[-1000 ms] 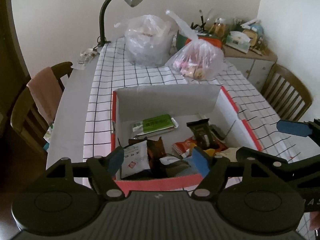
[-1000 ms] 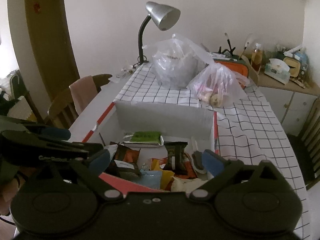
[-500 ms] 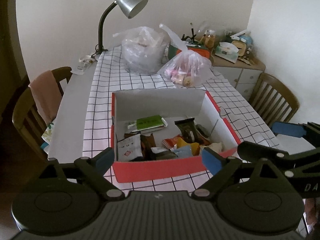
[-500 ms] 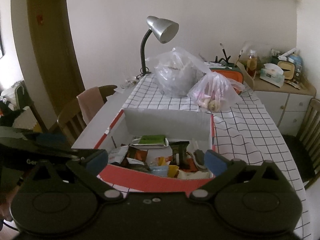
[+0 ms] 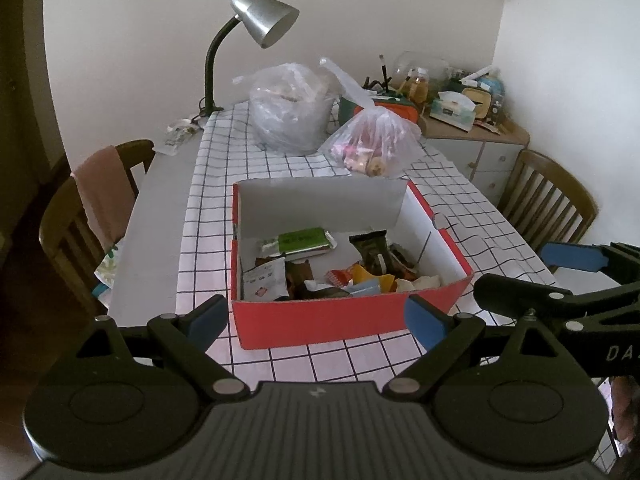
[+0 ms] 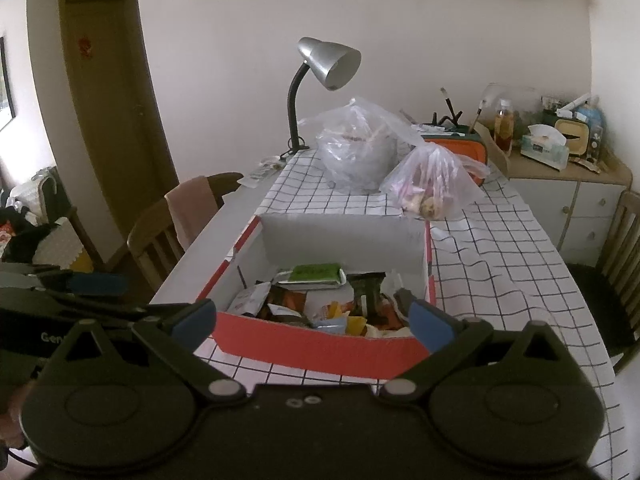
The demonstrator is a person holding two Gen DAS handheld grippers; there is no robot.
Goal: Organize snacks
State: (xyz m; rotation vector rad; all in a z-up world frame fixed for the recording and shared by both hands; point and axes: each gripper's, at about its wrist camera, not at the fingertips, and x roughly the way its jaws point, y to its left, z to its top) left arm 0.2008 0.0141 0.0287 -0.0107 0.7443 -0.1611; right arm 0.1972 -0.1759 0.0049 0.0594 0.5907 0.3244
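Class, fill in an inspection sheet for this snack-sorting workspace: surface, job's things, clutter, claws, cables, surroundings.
Surface: table partly covered by checked cloth.
Job's things: red box holding mixed snacks; green packet at its back.
Clutter: two plastic bags behind the box; lamp.
Claws: left claw and right claw open, empty, short of the box.
Cables: nothing seen.
Surroundings: chairs, cluttered cabinet, door.

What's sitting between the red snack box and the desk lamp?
Two plastic bags: a big clear bag and a smaller bag, on the checked cloth; the right wrist view shows it.
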